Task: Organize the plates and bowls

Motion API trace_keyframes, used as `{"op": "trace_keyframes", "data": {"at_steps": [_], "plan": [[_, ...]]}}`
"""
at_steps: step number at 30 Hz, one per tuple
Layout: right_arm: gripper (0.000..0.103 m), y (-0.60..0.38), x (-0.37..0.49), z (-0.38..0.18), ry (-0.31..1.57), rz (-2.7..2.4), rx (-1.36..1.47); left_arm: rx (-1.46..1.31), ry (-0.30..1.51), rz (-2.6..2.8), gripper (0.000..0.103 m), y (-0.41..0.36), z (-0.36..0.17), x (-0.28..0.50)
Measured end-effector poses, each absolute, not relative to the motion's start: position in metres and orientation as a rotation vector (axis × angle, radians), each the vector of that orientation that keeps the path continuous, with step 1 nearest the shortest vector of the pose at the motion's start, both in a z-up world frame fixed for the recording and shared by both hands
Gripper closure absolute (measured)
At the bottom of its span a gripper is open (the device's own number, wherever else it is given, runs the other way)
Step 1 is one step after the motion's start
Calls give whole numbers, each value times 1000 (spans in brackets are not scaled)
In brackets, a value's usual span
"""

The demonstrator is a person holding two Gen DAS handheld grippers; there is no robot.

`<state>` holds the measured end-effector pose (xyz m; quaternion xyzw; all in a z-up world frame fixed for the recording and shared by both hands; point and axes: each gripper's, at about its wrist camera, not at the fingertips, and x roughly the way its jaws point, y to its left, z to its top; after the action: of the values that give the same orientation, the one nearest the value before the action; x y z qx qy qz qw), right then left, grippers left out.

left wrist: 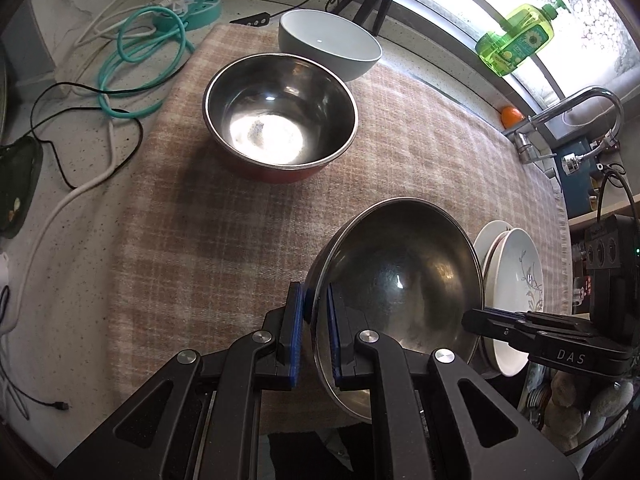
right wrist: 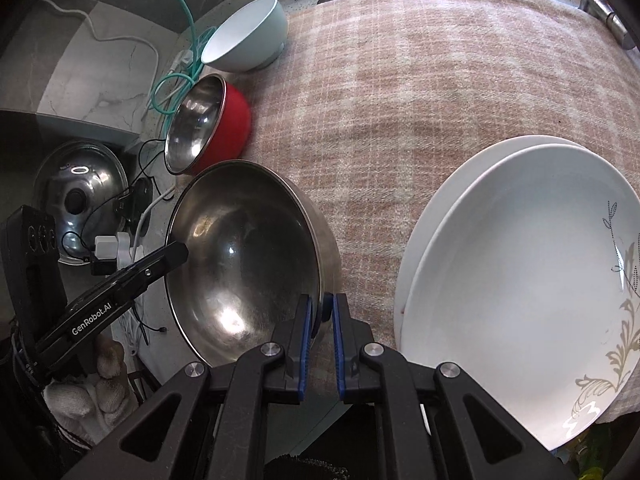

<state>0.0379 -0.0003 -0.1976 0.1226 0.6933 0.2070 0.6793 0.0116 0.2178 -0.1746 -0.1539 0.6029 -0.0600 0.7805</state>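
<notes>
Both grippers held the wide plain steel bowl [left wrist: 400,280] by its rim, left gripper [left wrist: 316,320] and right gripper [right wrist: 320,320] clamped narrow on opposite sides, the bowl tilted just above the plaid-cloth worktop [left wrist: 200,240], beside the stacked white plates [right wrist: 520,280]. Step looked like carrying it to nest. Next move likely called for centring it over the red-sided steel bowl [left wrist: 280,116] beyond it and lowering level.

A green dish-soap bottle [left wrist: 518,38] stands by the window; teal cable [left wrist: 136,60] coils on the speckled counter [left wrist: 80,240] beside the checked cloth [left wrist: 400,128].
</notes>
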Motion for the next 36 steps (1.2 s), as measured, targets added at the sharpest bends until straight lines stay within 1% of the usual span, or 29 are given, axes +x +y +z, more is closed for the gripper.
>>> {"op": "trace_keyframes", "data": {"at_steps": [20, 27, 32, 36], "plan": [[92, 5, 36, -201, 1563, 484, 262, -324, 1307, -142, 93, 220, -181, 16], [91, 9, 36, -198, 1537, 489, 205, -316, 1307, -146, 93, 220, -181, 17], [83, 6, 37, -195, 1528, 488, 190, -323, 1305, -152, 92, 226, -178, 17], [81, 1, 37, -190, 1514, 498, 188, -314, 1293, -155, 92, 228, -172, 13]]}}
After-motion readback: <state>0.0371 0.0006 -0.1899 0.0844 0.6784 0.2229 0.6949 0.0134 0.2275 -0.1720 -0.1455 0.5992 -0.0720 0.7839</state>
